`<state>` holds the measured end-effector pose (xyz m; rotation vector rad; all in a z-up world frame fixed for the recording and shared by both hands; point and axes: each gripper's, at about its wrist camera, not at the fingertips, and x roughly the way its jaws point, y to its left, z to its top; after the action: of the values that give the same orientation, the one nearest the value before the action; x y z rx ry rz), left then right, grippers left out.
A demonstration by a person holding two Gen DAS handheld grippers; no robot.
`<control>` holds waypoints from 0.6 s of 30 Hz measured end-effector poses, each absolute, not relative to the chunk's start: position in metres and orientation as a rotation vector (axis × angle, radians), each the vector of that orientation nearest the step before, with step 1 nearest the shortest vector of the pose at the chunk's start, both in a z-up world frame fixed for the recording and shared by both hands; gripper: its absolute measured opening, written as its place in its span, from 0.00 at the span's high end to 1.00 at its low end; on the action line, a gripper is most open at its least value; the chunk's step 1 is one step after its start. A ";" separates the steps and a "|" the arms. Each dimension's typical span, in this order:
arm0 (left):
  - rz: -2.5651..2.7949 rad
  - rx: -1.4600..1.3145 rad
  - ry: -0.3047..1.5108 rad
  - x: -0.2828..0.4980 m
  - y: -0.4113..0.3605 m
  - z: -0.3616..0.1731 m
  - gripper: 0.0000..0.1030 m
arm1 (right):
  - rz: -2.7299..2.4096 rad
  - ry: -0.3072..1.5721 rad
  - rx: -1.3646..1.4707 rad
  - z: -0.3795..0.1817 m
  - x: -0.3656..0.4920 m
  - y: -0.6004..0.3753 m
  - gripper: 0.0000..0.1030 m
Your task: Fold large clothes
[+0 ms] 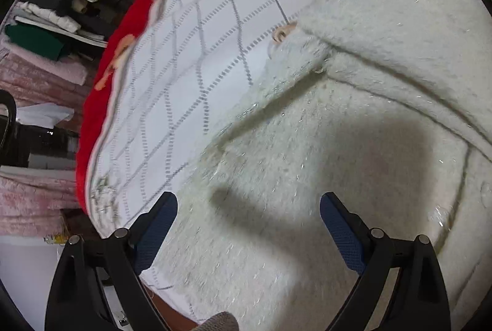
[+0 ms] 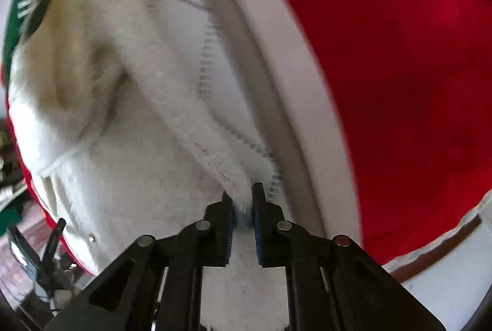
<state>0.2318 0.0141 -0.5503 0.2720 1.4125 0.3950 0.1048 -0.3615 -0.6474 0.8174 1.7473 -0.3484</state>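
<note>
My right claw (image 2: 243, 203) is clenched on the fuzzy white coat's (image 2: 101, 121) edge, seen only in its own view. My left claw (image 1: 248, 208) gapes, released, above the coat lying on the white quilt (image 1: 184, 60), whose red edge (image 1: 101, 91) is near.

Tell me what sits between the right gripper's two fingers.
A pinched edge of the fluffy white coat sits in the right gripper, seen in the right wrist view.
</note>
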 end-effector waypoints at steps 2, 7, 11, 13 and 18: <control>0.390 0.257 1.410 0.237 0.015 -0.554 0.08 | -0.314 1.744 0.733 -0.636 0.122 -0.359 0.85; 0.391 0.246 1.387 0.251 0.015 -0.568 0.08 | -0.311 1.583 0.516 -0.610 0.172 -0.351 0.38; 0.411 0.215 1.386 0.259 0.024 -0.578 0.03 | -0.335 1.577 0.504 -0.639 0.194 -0.347 0.93; 0.406 0.206 1.388 0.260 0.025 -0.576 0.03 | -0.435 1.547 0.568 -0.643 0.189 -0.361 0.92; 0.397 0.233 1.359 0.258 0.024 -0.566 0.03 | -0.370 1.579 0.470 -0.623 0.187 -0.341 0.86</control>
<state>0.2581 0.0240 -0.5659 0.2326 1.3595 0.3970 0.1865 -0.3407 -0.6235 0.4700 1.5792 -0.3696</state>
